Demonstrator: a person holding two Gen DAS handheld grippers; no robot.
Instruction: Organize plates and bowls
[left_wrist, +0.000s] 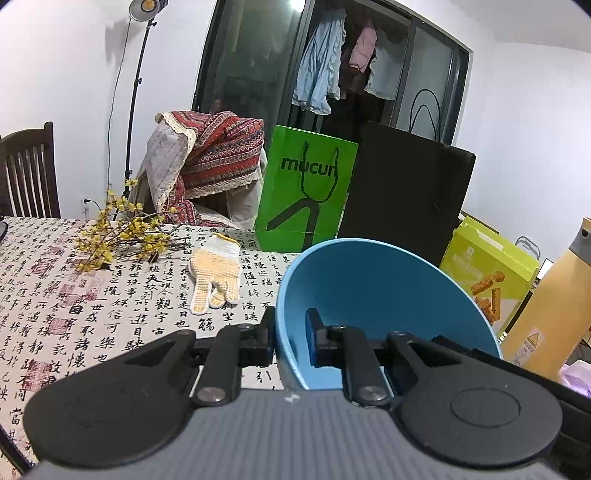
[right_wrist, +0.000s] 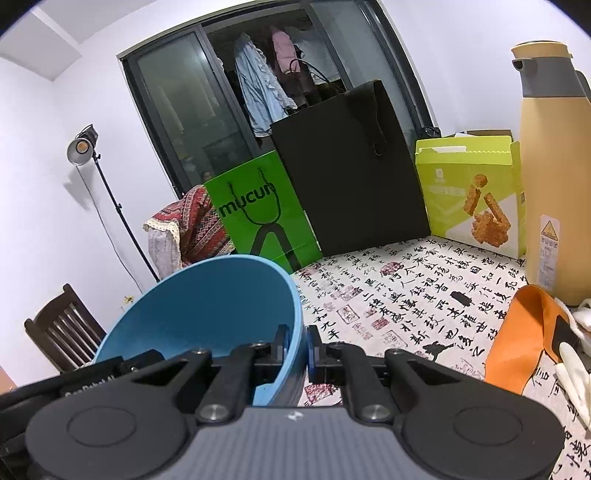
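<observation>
Bowl: blue bowl (left_wrist: 369, 291) was clamped by its rim on both sides, left gripper (left_wrist: 291, 334) and right gripper (right_wrist: 295, 349) each closed on the wall, above the table | Clearance: calligraphy tablecloth (right_wrist: 406, 295) lay bare ahead; green bag (right_wrist: 258, 214), black bag (right_wrist: 351, 177), snack box (right_wrist: 472, 192) lined the far edge; work glove (left_wrist: 216, 273) and yellow flower sprig (left_wrist: 118, 236) lay left | Room: lamp stand (right_wrist: 83, 147), chair (left_wrist: 27, 173).

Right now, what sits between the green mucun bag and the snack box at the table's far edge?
A tall black bag stands between the green bag and the snack box, clearest in the right wrist view.
</observation>
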